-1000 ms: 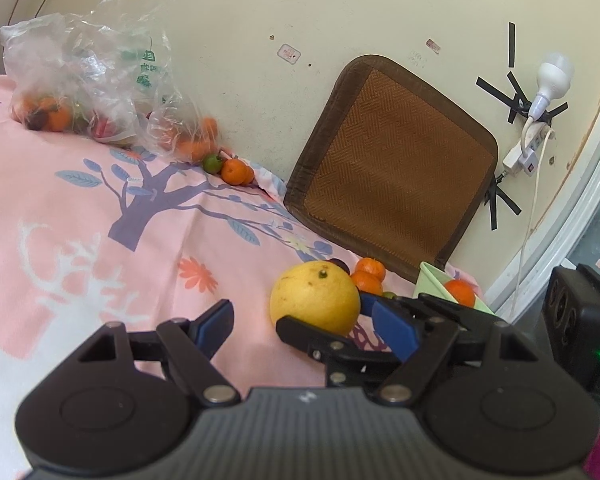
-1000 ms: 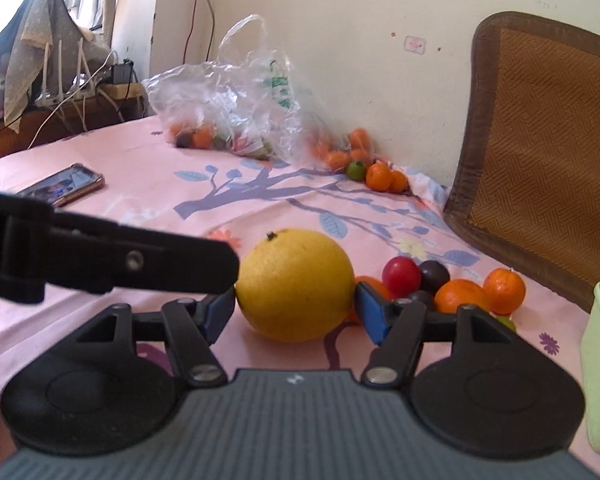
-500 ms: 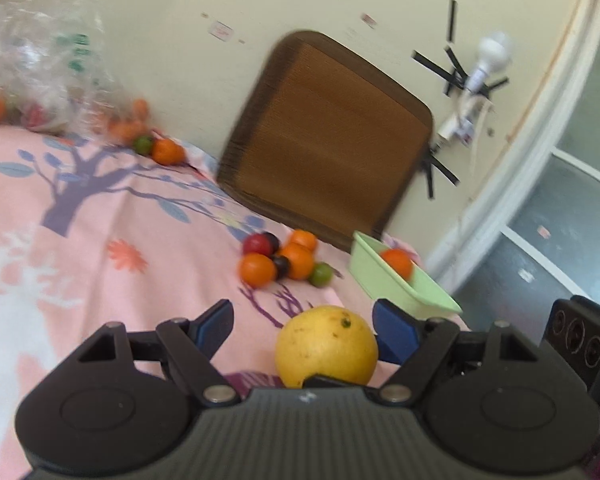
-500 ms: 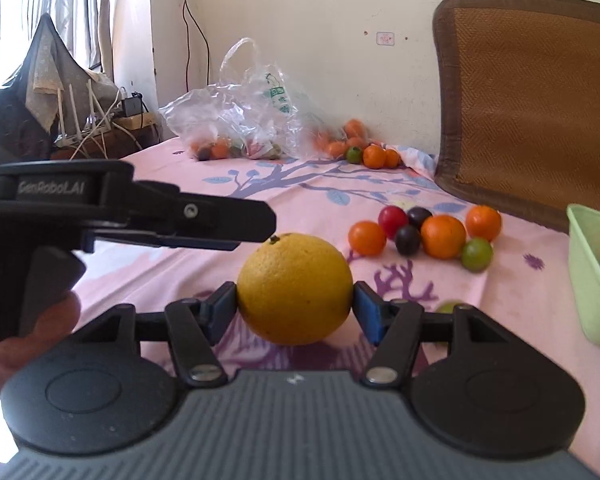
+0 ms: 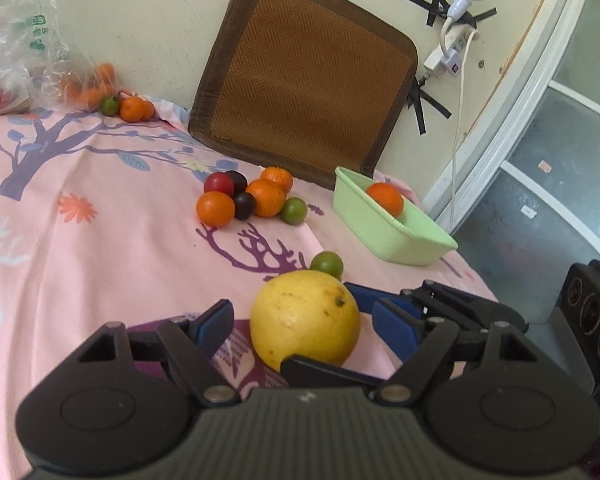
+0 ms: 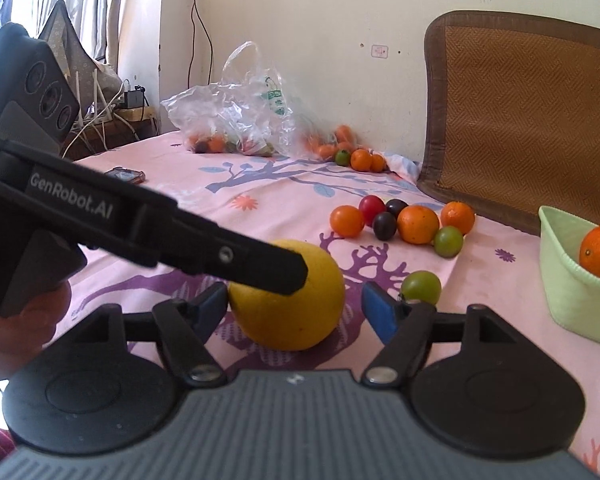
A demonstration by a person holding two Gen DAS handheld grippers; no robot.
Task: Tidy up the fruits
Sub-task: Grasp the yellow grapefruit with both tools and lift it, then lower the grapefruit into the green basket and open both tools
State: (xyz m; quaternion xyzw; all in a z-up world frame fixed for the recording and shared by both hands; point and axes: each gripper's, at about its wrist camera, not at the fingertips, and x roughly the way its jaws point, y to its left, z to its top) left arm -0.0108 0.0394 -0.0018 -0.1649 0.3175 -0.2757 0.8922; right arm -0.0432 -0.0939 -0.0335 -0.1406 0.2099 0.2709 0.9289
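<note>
The right gripper [image 6: 294, 306] stands spread around the yellow grapefruit [image 6: 288, 296] on the pink sheet [image 6: 260, 196] — its right pad clear. The left gripper [image 5: 304, 326] gapes too. One orange [image 5: 385, 198] sits in the green basket [image 5: 384, 232]; seven small fruits cluster beyond — one green lime [image 5: 327, 265] apart.

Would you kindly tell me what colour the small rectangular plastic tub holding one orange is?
The small rectangular plastic tub is pale green, clearest in the left wrist view.

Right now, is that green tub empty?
No. The green tub holds one orange; nothing else shows inside.
</note>
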